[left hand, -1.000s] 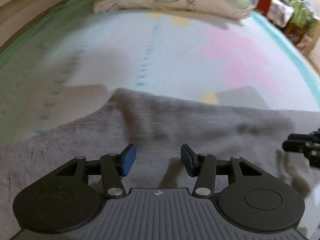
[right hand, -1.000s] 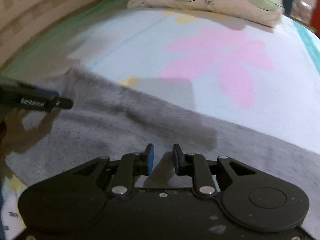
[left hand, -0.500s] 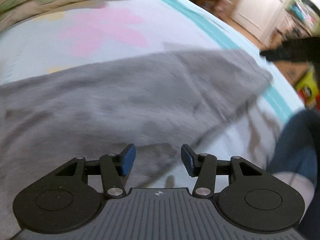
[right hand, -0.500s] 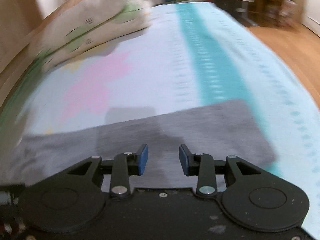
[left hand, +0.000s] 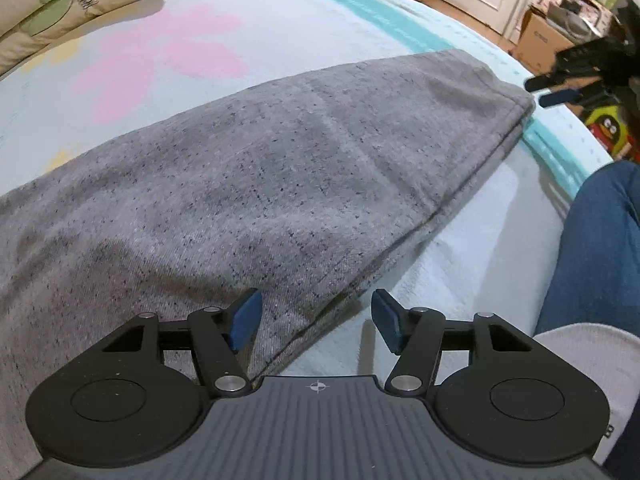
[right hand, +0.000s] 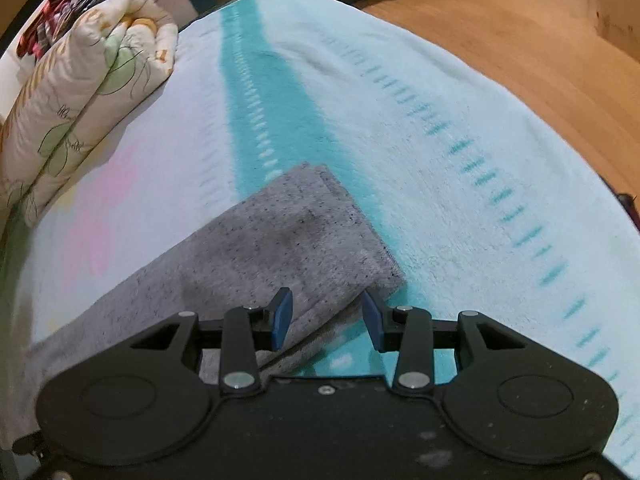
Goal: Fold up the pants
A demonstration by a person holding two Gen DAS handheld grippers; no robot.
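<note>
— How's my left gripper (left hand: pixel 316 322)?
— Jaws spread wide, nothing between the blue pads (left hand: pixel 244 320).
— And my right gripper (right hand: pixel 326 318)?
— Also spread, empty. From the left wrist view it's far off at upper right (left hand: pixel 560 88).

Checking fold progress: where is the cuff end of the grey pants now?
In the right wrist view, the cuff end lies on the bedspread's teal stripe, just ahead of the open right gripper.

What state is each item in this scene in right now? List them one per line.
grey pants: lying flat on the bed, legs stacked.
left gripper: open, at the pants' near edge.
right gripper: open, at the leg end.
quilt: folded, at the bed's far end.
</note>
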